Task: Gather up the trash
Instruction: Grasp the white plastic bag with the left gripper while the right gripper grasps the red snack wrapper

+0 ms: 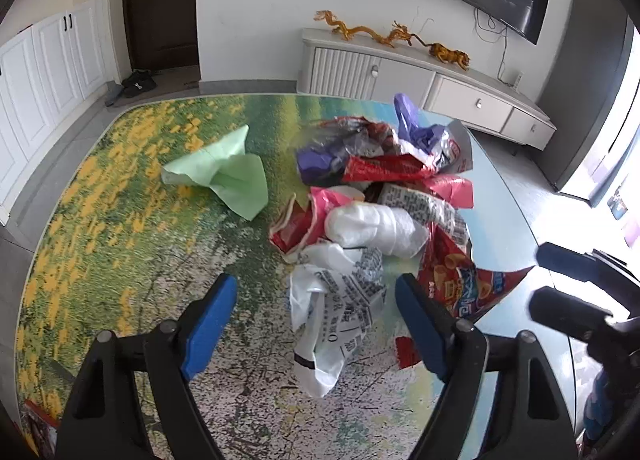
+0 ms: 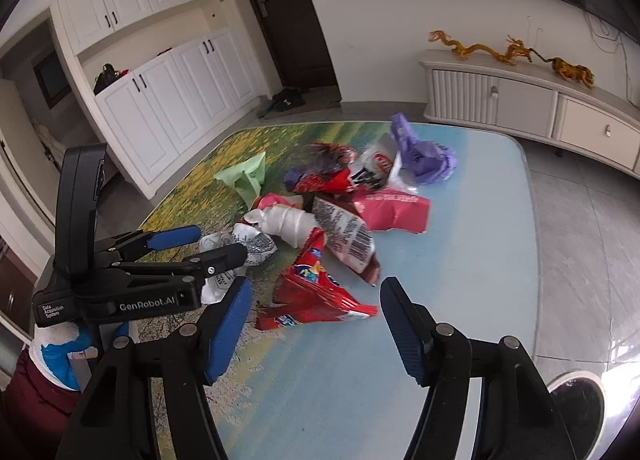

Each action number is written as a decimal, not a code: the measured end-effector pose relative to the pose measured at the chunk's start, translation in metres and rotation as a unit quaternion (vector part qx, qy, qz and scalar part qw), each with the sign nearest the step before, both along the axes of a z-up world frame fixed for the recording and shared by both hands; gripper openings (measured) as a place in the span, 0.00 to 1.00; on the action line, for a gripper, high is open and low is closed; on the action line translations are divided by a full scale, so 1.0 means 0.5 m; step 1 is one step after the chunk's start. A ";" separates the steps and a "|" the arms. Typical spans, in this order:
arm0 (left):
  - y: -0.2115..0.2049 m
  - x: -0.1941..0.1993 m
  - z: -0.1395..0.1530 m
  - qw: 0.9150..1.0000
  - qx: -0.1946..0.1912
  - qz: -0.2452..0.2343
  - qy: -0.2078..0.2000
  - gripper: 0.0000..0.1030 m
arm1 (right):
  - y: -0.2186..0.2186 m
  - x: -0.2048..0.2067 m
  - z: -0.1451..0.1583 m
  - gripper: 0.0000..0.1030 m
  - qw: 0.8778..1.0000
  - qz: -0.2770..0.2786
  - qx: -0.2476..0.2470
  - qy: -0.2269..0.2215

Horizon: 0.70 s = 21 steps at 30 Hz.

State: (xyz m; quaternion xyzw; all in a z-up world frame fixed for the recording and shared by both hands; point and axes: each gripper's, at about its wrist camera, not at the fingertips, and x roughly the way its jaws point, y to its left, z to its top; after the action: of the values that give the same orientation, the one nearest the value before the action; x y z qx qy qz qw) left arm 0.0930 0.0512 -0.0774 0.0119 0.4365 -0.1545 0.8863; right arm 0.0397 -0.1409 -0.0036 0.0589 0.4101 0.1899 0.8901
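Trash pile (image 1: 372,215) lies ahead of both gaping grippers, unheld

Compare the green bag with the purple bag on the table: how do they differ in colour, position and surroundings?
The green bag is pale mint; the purple bag is lilac. The green bag lies alone on the yellow-flower side of the table, apart from the heap; the purple bag sits at the heap's far edge against the red snack wrappers. The green bag looks loosely folded, the purple bag more bunched. Both are thin, crumpled and ungripped.
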 end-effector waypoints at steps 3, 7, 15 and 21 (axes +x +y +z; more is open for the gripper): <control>0.003 0.003 -0.006 1.000 -0.008 -0.006 0.007 0.68 | 0.019 0.014 -0.014 0.56 1.000 0.015 -0.009 0.005; 0.007 0.003 -0.011 1.000 -0.019 -0.011 0.015 0.52 | 0.030 0.027 -0.037 0.36 0.999 0.025 -0.018 0.012; 0.002 -0.028 -0.001 1.000 -0.022 -0.022 0.005 0.36 | 0.032 -0.003 -0.026 0.19 0.999 0.054 -0.007 -0.006; 0.001 -0.068 0.049 0.999 -0.020 -0.018 -0.023 0.35 | 0.008 -0.046 0.022 0.17 0.998 0.047 0.021 -0.040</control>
State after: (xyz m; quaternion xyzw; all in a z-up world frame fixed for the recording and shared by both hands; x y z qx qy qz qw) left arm 0.0588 0.0518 -0.0529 0.0057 0.4126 -0.1787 0.8932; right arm 0.0165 -0.1370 0.0075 0.0501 0.3725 0.2425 0.8944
